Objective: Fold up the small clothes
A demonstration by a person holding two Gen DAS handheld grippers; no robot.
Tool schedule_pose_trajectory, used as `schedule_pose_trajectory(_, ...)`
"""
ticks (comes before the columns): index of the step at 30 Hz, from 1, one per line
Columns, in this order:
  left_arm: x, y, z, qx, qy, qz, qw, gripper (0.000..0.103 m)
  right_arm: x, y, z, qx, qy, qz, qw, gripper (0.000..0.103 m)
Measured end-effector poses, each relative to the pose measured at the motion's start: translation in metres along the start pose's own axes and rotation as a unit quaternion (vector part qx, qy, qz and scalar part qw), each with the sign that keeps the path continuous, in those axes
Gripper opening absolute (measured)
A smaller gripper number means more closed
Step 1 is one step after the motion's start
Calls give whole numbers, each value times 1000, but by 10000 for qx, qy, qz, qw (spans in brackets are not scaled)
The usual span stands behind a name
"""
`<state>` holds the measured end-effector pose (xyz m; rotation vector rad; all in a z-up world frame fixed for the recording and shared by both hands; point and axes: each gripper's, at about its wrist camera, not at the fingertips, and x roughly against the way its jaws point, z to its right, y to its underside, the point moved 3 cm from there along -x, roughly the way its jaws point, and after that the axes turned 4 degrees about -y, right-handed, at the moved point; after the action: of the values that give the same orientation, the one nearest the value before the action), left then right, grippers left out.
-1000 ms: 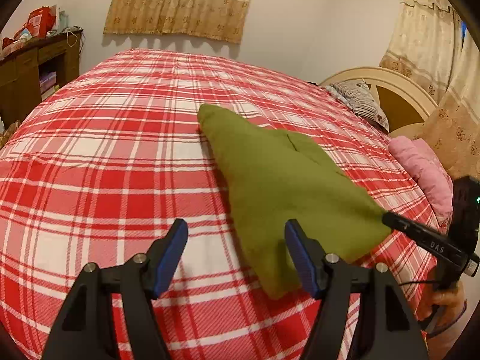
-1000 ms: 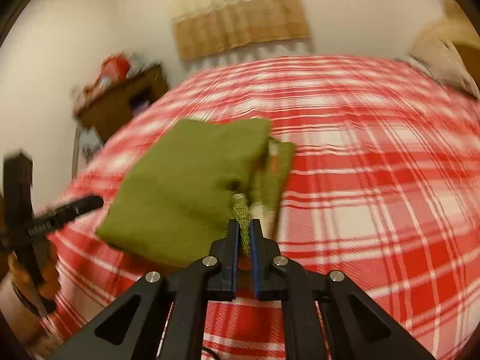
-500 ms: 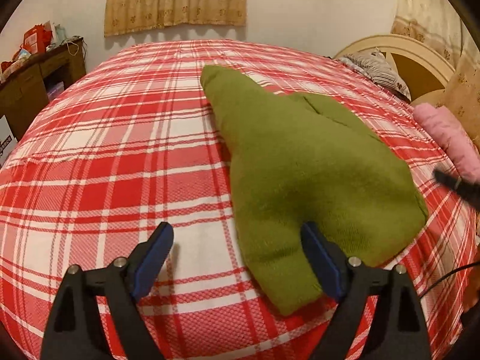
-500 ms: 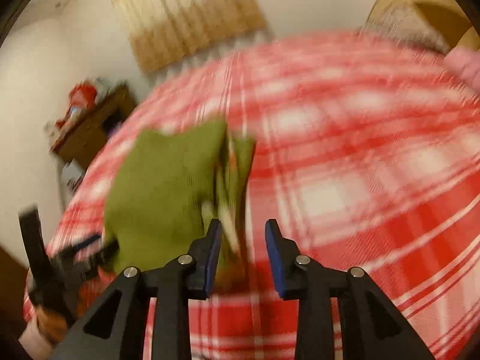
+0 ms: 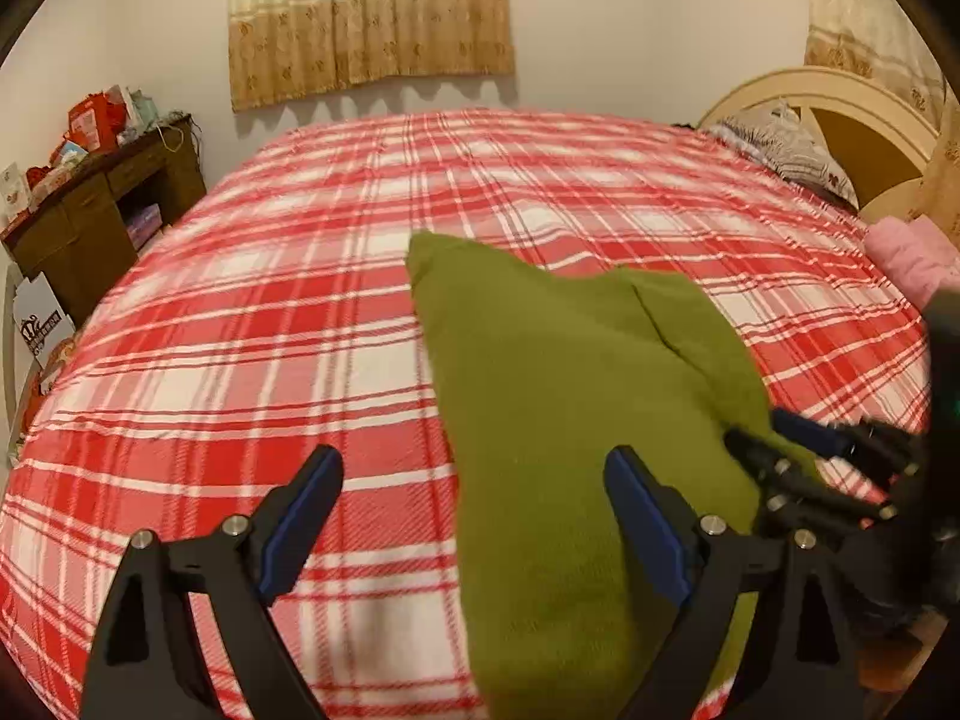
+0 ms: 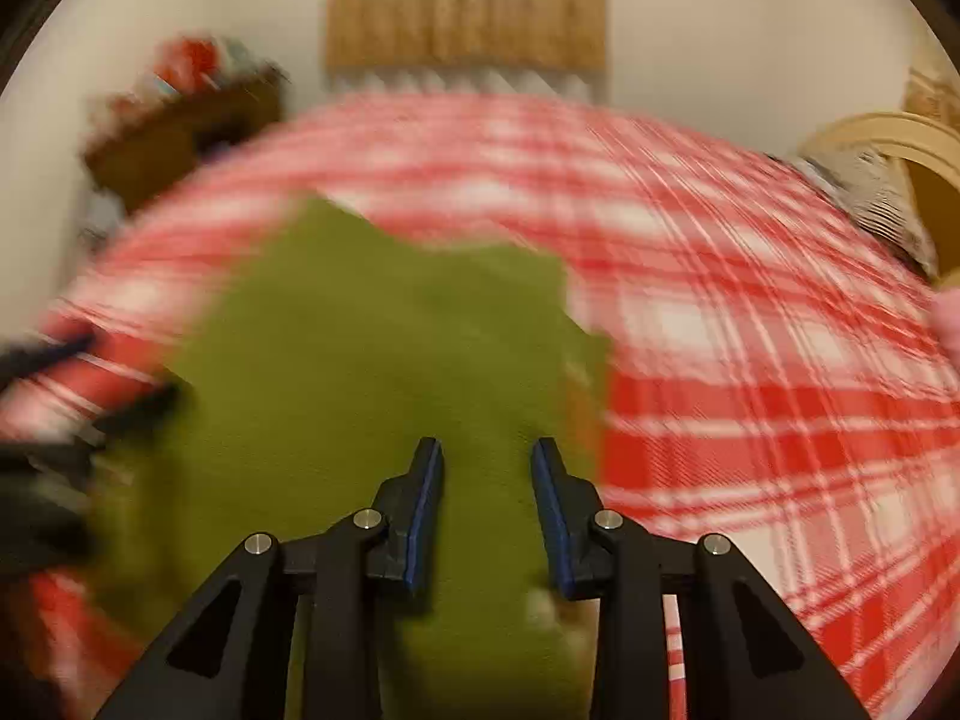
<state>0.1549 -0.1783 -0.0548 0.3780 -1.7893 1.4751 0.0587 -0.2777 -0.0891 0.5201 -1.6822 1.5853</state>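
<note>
A green garment (image 5: 558, 396) lies folded flat on the red plaid bedcover (image 5: 240, 360); one folded layer shows as a flap on its right side. My left gripper (image 5: 471, 468) stands wide open over the garment's near left edge, its right finger above the cloth and nothing gripped. My right gripper (image 6: 486, 456) hovers over the garment (image 6: 360, 372) with its jaws opening, no pad pressing the cloth. The left wrist view shows the right gripper (image 5: 774, 438) at the garment's right corner. The right wrist view is motion-blurred, with the left gripper (image 6: 90, 378) a dark smear at the left.
A brown wooden desk (image 5: 90, 222) with clutter stands left of the bed. A cream headboard (image 5: 840, 108), a patterned pillow (image 5: 786, 150) and a pink cloth (image 5: 912, 258) are at the right. A curtain (image 5: 372, 18) hangs on the far wall.
The right gripper let go of the garment's edge, opened and swung over the cloth. The left gripper spread wider and shifted toward the garment.
</note>
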Motion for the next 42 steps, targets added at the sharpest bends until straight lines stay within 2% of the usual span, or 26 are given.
schedule_pose_trajectory(2,-10,0,6,-12,-25,-50,10000,92,-6,9,27,-715,-424,48,9965,56)
schedule_pose_trajectory(3,-15,0,9,-21,-38,-66,10000,92,-12,13,43,-1317,-885,-66,9873,57)
schedule_pose_trajectory(5,-22,0,15,-11,-71,-123,9999,92,-15,14,51,-1585,-1138,-76,9808,58)
schedule_pose_trajectory(8,-30,-1,19,18,-58,-204,9998,93,-11,13,43,-1316,-833,28,9878,61)
schedule_pose_trajectory(13,-46,-1,23,115,42,-324,9994,93,-13,16,55,-1688,-952,125,9810,61)
schedule_pose_trajectory(17,-47,-1,33,-60,-350,-89,9993,96,-15,10,56,-1858,-924,173,9781,61)
schedule_pose_trajectory(19,-43,0,36,-234,-433,-5,9988,96,-14,10,56,-1854,-909,174,9783,61)
schedule_pose_trajectory(25,-38,2,21,-172,56,-250,9995,96,10,23,62,-1994,-1000,270,9744,61)
schedule_pose_trajectory(27,-30,3,16,-177,212,-199,9994,95,23,24,64,-1993,-985,390,9742,59)
schedule_pose_trajectory(29,-18,3,10,-168,345,-78,9992,95,43,18,64,-1803,-761,622,9787,49)
schedule_pose_trajectory(30,-13,1,6,-149,419,-36,9990,95,50,13,65,-1696,-674,700,9807,49)
schedule_pose_trajectory(32,-6,-8,1,-115,432,65,9990,95,56,-1,68,-1672,-813,753,9797,49)
schedule_pose_trajectory(34,-2,-22,-3,-121,306,249,9991,95,52,-23,68,-1621,-1143,682,9778,49)
schedule_pose_trajectory(37,-10,-39,-10,41,204,322,9993,95,31,-50,62,-1319,-1071,495,9842,49)
schedule_pose_trajectory(39,-23,-43,-12,188,250,175,9994,95,3,-64,54,-1055,-1075,113,9885,49)
schedule_pose_trajectory(41,-32,-43,-14,294,232,66,9993,95,-30,-70,48,-1011,-1289,-303,9860,49)
schedule_pose_trajectory(42,-35,-41,-15,338,222,25,9992,95,-45,-70,45,-1030,-1342,-496,9843,44)
